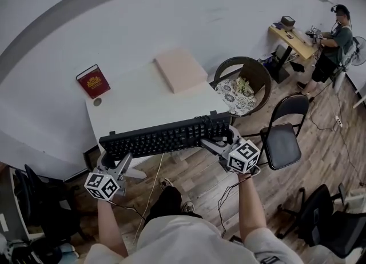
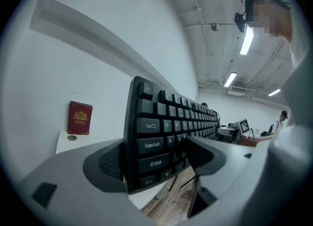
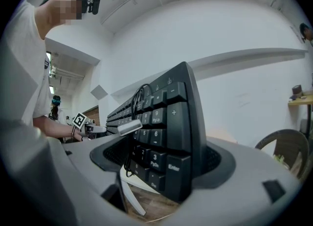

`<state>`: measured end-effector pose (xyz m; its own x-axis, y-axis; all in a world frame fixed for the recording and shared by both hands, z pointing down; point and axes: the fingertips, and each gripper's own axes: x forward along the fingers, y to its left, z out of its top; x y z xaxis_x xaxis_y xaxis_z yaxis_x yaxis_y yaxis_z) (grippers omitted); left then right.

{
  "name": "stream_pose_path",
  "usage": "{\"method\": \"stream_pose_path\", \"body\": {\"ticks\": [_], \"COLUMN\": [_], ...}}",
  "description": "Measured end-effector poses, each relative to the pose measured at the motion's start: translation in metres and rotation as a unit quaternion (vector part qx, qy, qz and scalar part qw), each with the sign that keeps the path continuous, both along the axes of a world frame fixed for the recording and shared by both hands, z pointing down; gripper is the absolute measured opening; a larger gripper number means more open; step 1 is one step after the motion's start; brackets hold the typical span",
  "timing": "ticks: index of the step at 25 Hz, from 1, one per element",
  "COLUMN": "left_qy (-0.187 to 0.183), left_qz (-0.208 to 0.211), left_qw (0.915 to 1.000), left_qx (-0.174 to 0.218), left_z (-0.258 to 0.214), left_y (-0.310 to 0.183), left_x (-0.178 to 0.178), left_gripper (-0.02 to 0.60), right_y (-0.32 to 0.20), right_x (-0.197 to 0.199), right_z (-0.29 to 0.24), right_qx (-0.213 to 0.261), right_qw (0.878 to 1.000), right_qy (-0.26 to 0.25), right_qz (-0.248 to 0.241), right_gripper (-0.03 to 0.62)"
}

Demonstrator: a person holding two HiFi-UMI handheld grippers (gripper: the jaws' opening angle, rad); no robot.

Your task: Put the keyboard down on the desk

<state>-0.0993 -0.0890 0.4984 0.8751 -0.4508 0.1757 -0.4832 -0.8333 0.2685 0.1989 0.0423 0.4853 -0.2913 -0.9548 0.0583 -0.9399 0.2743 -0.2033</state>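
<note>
Left claw (image 1: 116,163) clamped on the keyboard (image 1: 166,136) at its Caps Lock end, right claw (image 1: 215,143) on the numpad end; best lowered with both ends level, released only once flat; keyboard spans between the claws at lower centre, over the near edge of the counter (image 1: 137,111), seemingly not yet resting.

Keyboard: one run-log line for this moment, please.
keyboard: in air by desk front edge, not down | left gripper: jaws shut on keyboard | right gripper: jaws shut on keyboard
</note>
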Motion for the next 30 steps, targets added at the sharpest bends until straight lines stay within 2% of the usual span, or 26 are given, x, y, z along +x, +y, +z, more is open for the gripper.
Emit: {"method": "stream_pose_path", "body": {"ticks": [7, 16, 22, 30], "left_qy": [-0.003, -0.004, -0.007, -0.015], "left_qz": [-0.002, -0.019, -0.037, -0.077], "left_qw": [1.0000, 0.9993, 0.9982, 0.9945], "left_qx": [-0.008, -0.032, -0.047, -0.070], "left_z": [0.005, 0.021, 0.033, 0.052], "left_y": [-0.064, -0.139, -0.171, -0.186], "left_x": [0.015, 0.006, -0.009, -0.021], "left_gripper": [0.376, 0.376, 0.376, 0.376], "right_y": [-0.066, -0.152, -0.195, -0.235], "right_x": [0.015, 0.010, 0.000, -0.005], "right_z": [0.006, 0.015, 0.026, 0.048], "right_qx": [-0.012, -0.035, -0.050, -0.077], "right_qw": [1.000, 0.999, 0.998, 0.994], "right_qy": [-0.005, -0.005, -0.007, -0.019], "right_qz": [-0.003, -0.020, -0.036, -0.076], "right_gripper": [0.388, 0.388, 0.388, 0.388]}}
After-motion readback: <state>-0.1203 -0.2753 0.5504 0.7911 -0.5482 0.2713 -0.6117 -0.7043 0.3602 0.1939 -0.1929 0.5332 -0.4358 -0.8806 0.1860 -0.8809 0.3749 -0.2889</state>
